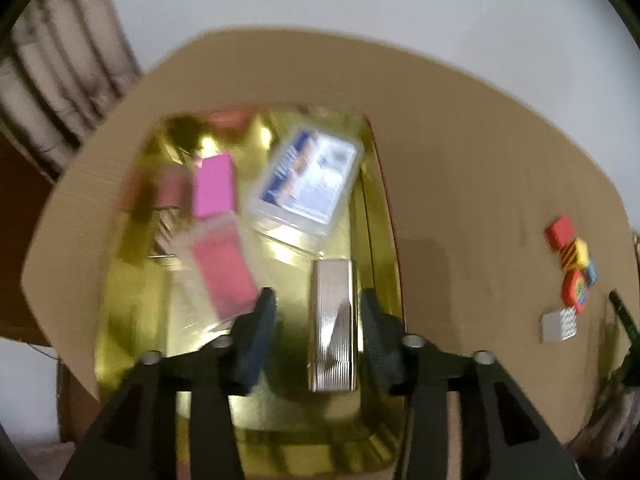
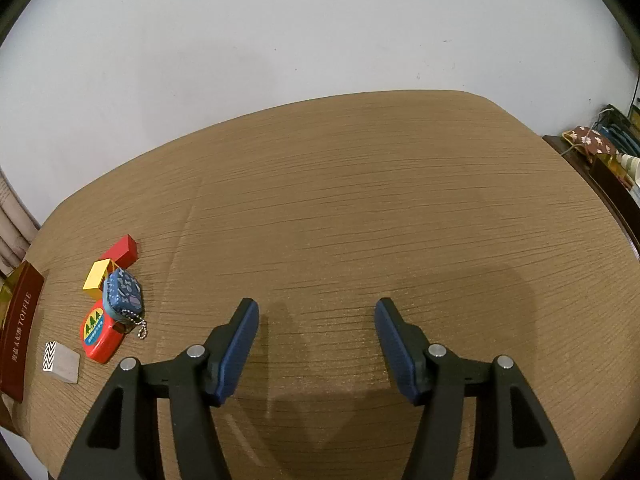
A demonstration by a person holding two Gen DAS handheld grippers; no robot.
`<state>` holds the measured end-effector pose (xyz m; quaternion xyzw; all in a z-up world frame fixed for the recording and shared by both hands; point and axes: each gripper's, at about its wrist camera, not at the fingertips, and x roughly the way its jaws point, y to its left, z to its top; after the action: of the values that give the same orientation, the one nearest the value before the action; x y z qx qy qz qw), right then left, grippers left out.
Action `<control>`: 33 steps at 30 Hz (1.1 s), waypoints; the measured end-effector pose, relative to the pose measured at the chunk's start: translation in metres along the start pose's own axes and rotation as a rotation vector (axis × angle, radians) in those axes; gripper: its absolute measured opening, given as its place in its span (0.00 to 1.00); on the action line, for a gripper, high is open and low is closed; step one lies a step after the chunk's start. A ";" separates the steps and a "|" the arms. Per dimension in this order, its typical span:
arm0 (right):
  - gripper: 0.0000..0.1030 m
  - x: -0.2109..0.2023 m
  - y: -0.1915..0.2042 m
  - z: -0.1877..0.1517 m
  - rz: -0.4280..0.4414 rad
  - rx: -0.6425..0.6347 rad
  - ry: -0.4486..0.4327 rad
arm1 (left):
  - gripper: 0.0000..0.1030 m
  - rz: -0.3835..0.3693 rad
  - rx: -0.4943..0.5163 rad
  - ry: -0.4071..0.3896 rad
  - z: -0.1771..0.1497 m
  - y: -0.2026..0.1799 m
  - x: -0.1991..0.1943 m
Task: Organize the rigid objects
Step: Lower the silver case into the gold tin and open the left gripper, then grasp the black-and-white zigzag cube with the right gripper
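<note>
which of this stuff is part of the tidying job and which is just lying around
Part of the job:
- gold tin
- silver ribbed case, between the left gripper jaws, apart from the pads
- pink box
- clear card case
- red block
- yellow block
- blue pouch
- red tape measure
- zigzag block

Lying about:
- flowered bag
- curtain

1. A gold tin (image 1: 132, 280) with a dark red outer wall is seen.
2. A silver ribbed case (image 1: 333, 320), a bright pink block (image 1: 214, 184) and a blue-and-white printed box (image 1: 308, 178) are shown inside.
3. A red block (image 2: 120, 249), a yellow block (image 2: 96, 276), a blue patterned pouch (image 2: 122, 292), a red tape measure (image 2: 98, 334) and a grey block (image 2: 62, 361) with a black-and-white zigzag end are seen on the tan wood-grain table (image 2: 360, 200).
</note>
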<state>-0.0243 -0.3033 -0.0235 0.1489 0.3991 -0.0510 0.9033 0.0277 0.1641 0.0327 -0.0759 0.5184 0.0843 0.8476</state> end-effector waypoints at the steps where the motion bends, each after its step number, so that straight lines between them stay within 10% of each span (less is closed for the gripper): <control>1: 0.60 -0.001 -0.002 0.000 0.003 0.003 -0.001 | 0.52 0.000 -0.022 -0.039 -0.010 0.002 -0.013; 6: 0.60 -0.016 0.008 -0.003 -0.002 -0.040 -0.033 | 0.69 -0.023 -0.059 -0.192 -0.068 0.007 -0.070; 9: 0.60 -0.045 0.046 -0.014 0.183 -0.068 -0.025 | 0.70 0.008 -0.041 -0.237 -0.112 0.007 -0.086; 15: 0.60 -0.075 0.147 -0.047 0.394 -0.230 0.045 | 0.73 -0.024 -0.105 -0.145 -0.170 0.030 -0.067; 30: 0.60 -0.018 0.213 -0.055 0.259 -0.308 0.135 | 0.80 -0.026 -0.181 -0.079 -0.200 0.051 -0.033; 33: 0.35 -0.014 0.218 -0.058 0.218 -0.348 0.119 | 0.84 -0.003 -0.112 -0.094 -0.200 0.042 -0.037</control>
<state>-0.0284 -0.0789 -0.0004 0.0356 0.4361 0.1256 0.8904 -0.1717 0.1594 -0.0264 -0.1201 0.4722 0.1154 0.8656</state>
